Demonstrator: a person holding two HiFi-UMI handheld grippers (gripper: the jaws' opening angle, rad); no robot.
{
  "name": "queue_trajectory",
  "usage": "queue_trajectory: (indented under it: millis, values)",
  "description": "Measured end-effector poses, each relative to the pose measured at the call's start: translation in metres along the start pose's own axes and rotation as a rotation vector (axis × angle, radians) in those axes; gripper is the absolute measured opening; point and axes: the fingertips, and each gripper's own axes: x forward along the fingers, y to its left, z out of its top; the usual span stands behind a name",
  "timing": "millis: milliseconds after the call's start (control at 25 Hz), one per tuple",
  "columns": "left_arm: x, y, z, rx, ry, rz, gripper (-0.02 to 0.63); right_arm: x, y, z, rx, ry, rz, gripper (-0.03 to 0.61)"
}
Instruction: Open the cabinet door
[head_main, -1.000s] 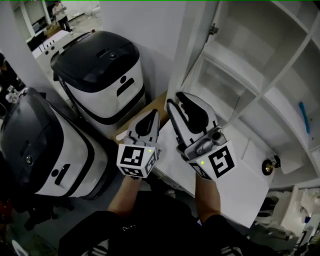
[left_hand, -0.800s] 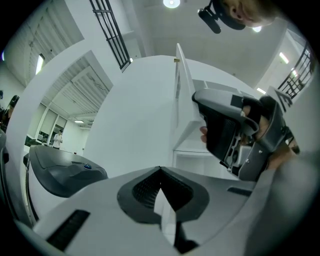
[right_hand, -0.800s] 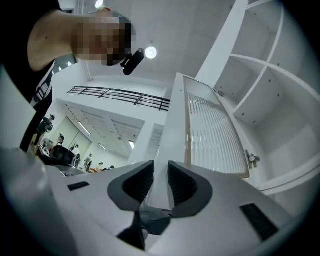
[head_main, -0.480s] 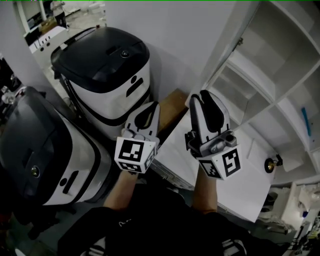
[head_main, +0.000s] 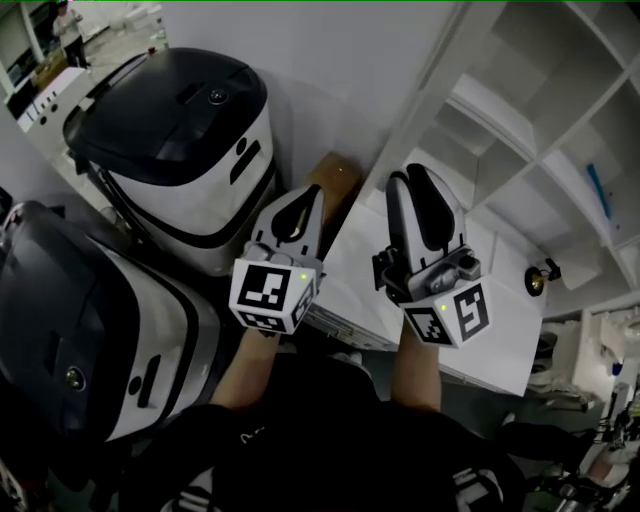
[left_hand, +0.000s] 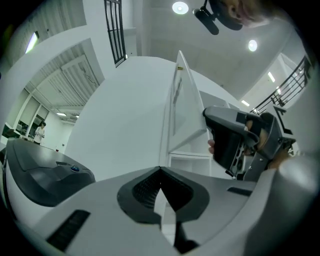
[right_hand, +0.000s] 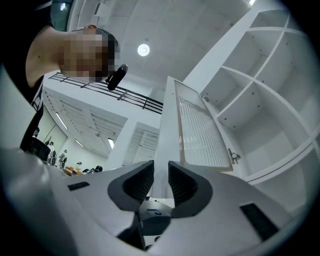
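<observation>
The white cabinet (head_main: 545, 120) stands open at the right, its shelves bare. A tall upper door (head_main: 435, 80) is swung out edge-on; its ribbed inner face (right_hand: 197, 130) shows in the right gripper view. A lower door panel (head_main: 500, 340) with a brass knob (head_main: 538, 281) lies open beneath my hands. My right gripper (head_main: 412, 175) (right_hand: 160, 167) is open with a narrow gap, and the upper door's edge lines up beyond that gap. My left gripper (head_main: 308, 195) (left_hand: 160, 172) is shut and holds nothing, beside the right one.
Two black-and-white machines (head_main: 180, 130) (head_main: 90, 320) stand close at the left. A brown board (head_main: 335, 185) leans between them and the cabinet. A blue item (head_main: 597, 200) lies on a shelf. Someone stands far off (head_main: 68, 20).
Both grippers shifted toward the cabinet and tipped upward, the right one more so. Most of this happened early; little moved lately. Neither gripper's jaws changed.
</observation>
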Motion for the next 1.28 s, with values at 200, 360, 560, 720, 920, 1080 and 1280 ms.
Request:
queue_trajectory:
  millis: [200,360,560,720,920,1080,1280]
  values:
    - [0.006,-0.02,-0.009,-0.021,0.019,-0.059,0.011,-0.023,-0.021,-0.007,-0.031,0.053,-0.13,0.054]
    - [0.01,-0.034,-0.02,-0.041,0.034,-0.095,0.011,-0.046,-0.035,-0.023,-0.041,0.116,-0.217,0.046]
    - [0.023,-0.07,-0.035,-0.058,0.066,-0.171,0.011,-0.085,-0.061,-0.039,-0.032,0.21,-0.344,0.034]
    - [0.032,-0.099,-0.045,-0.071,0.086,-0.234,0.011,-0.117,-0.079,-0.047,-0.045,0.271,-0.441,0.029]
    - [0.045,-0.136,-0.059,-0.083,0.118,-0.31,0.01,-0.151,-0.101,-0.055,-0.063,0.355,-0.549,0.021]
    - [0.054,-0.167,-0.07,-0.103,0.14,-0.376,0.011,-0.18,-0.115,-0.061,-0.082,0.424,-0.637,0.018]
    - [0.067,-0.205,-0.079,-0.112,0.163,-0.434,0.011,-0.215,-0.132,-0.061,-0.08,0.473,-0.712,0.018]
